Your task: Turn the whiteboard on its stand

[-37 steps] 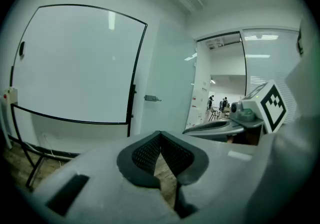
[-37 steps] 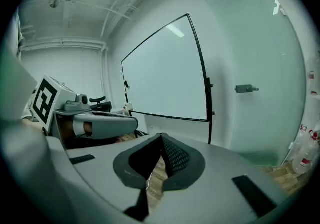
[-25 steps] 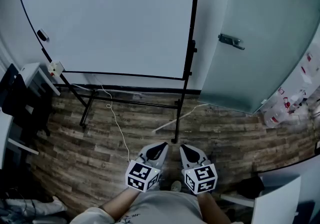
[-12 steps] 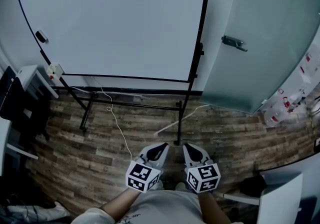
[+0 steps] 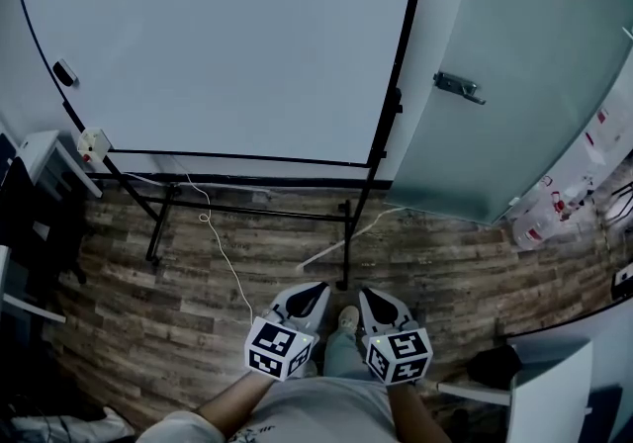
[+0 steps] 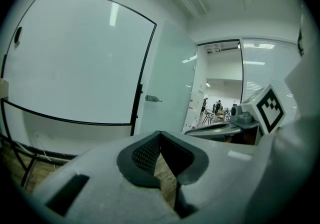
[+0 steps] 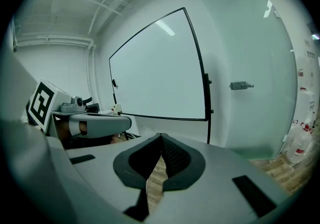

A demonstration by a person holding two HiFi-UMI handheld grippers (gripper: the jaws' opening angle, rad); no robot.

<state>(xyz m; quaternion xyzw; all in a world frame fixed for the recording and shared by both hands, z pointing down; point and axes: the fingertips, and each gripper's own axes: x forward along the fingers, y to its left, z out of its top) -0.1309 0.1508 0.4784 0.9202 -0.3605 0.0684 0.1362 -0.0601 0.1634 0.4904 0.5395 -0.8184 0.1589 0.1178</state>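
Far ahead I see the blank, smooth, black-framed white whiteboard [image 5: 227, 45] upright on its thin black metal stand [image 5: 351, 223]. My left gripper [image 5: 320, 287] and right gripper [image 5: 363, 291] are both closed and empty.

A large blank whiteboard [image 5: 227, 45], white within a thin black frame, is seen filling the upper left of the head view; it is held upright on a black stand [image 5: 395, 105]; the stand's right post is seen slanting down towards lower centre; a low crossbar is seen beneath the board's bottom edge.
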